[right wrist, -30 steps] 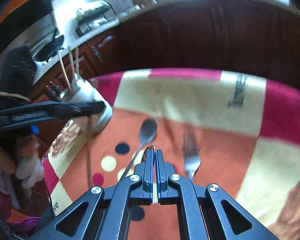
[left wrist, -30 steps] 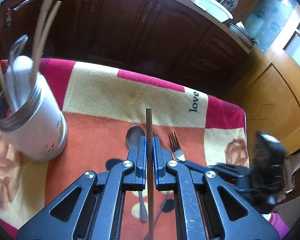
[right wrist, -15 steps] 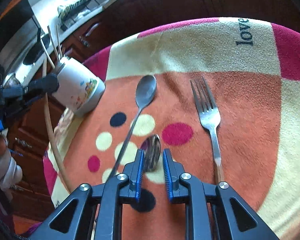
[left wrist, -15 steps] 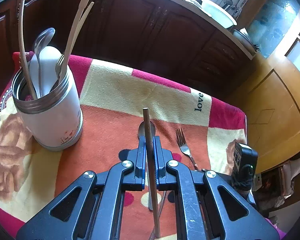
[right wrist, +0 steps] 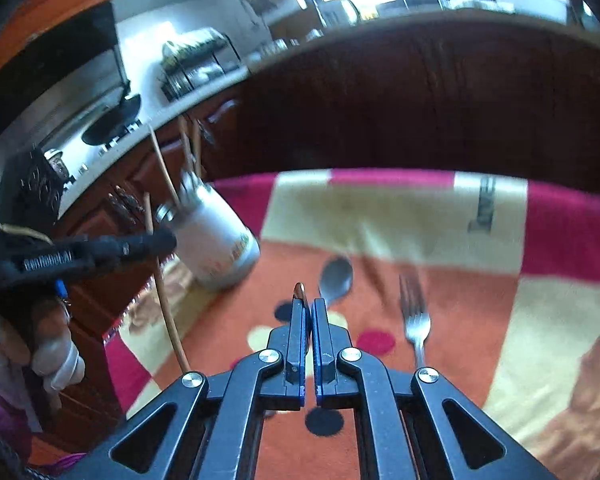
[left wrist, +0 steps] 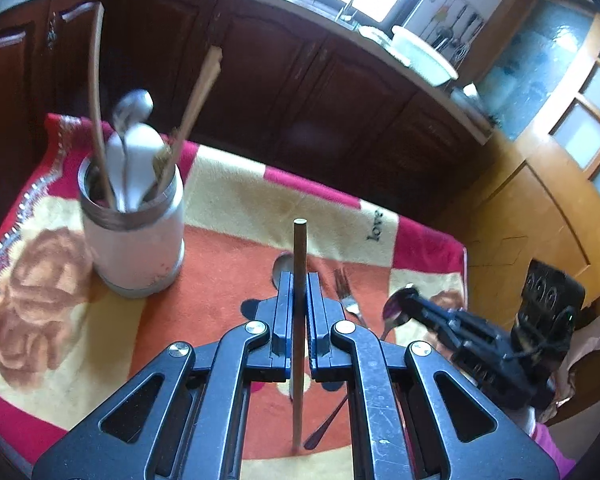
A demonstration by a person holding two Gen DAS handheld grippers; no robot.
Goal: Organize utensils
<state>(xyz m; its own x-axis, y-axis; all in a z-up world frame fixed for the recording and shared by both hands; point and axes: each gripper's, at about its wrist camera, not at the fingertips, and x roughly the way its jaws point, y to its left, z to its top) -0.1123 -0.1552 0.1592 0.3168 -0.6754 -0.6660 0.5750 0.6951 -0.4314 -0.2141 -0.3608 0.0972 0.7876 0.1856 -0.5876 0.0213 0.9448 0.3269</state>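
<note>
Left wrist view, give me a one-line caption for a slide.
Left gripper clamps a wooden chopstick above the blanket, utensil canister ahead-left, right gripper lifting a spoon.

- A desk covered by a red, cream and orange fleece blanket (left wrist: 236,208) with rose prints and coloured dots.
- A white cylindrical utensil holder with a metal rim (left wrist: 134,240) stands near the desk's left edge.
- A silver metal spoon (right wrist: 335,278) and a silver metal fork (right wrist: 415,318) lie side by side, apart, mid-desk.
</note>
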